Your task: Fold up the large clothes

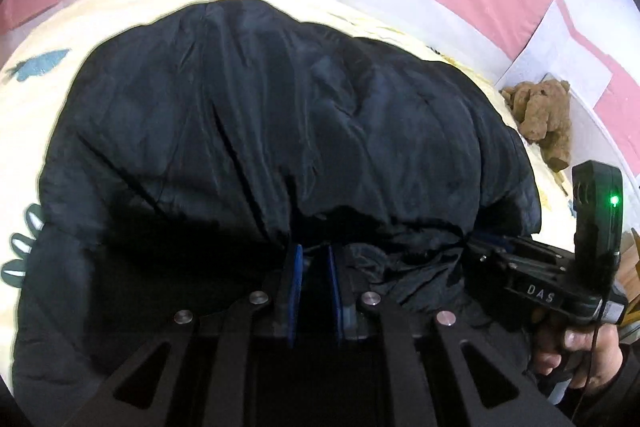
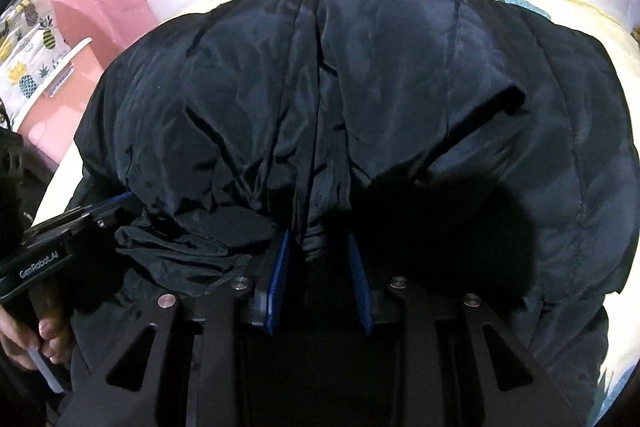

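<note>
Both tongs pinch the near hem of a dark puffer jacket spread on a printed bedsheet.

At the lower middle of the left wrist view, the left gripper (image 1: 314,267) is nearly closed with black cloth bunched between its blue pads, while the jacket (image 1: 280,115) fills the frame's centre over the cream sheet (image 1: 36,95). A teddy bear (image 1: 540,115) sits at the right edge. In the right wrist view, the right gripper (image 2: 320,259) clamps a gathered fold at lower centre. The fabric looks slick and puffy, so a thin pinch could slip out mid-lift, and uneven pulls would likely skew the fold.
</note>
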Demonstrator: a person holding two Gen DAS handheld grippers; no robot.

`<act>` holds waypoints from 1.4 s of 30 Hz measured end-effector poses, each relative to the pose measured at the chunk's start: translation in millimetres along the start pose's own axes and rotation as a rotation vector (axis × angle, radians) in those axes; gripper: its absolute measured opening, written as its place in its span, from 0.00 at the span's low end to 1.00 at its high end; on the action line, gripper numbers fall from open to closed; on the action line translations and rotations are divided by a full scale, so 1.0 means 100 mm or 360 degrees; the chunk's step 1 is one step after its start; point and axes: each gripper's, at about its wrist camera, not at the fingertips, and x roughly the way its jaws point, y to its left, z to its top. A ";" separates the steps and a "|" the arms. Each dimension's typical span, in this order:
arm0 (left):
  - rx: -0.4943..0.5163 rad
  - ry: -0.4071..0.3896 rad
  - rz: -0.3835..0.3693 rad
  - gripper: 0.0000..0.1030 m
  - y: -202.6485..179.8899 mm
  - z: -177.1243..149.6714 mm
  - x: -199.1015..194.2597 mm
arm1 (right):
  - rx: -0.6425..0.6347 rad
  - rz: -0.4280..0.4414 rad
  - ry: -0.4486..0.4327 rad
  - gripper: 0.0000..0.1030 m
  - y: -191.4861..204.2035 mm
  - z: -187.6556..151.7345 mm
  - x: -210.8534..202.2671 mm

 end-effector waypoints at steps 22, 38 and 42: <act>-0.0165 -0.0207 0.0161 0.11 0.51 0.34 -0.11 | 0.0109 -0.0225 -0.0206 0.28 -0.42 0.36 -0.17; -0.0034 -0.0239 0.0232 0.11 0.61 0.78 0.15 | 0.0114 -0.0257 -0.0163 0.34 -0.59 0.76 0.19; -0.0065 -0.0246 0.0190 0.11 0.65 0.74 0.15 | 0.0156 -0.0252 -0.0182 0.34 -0.60 0.77 0.14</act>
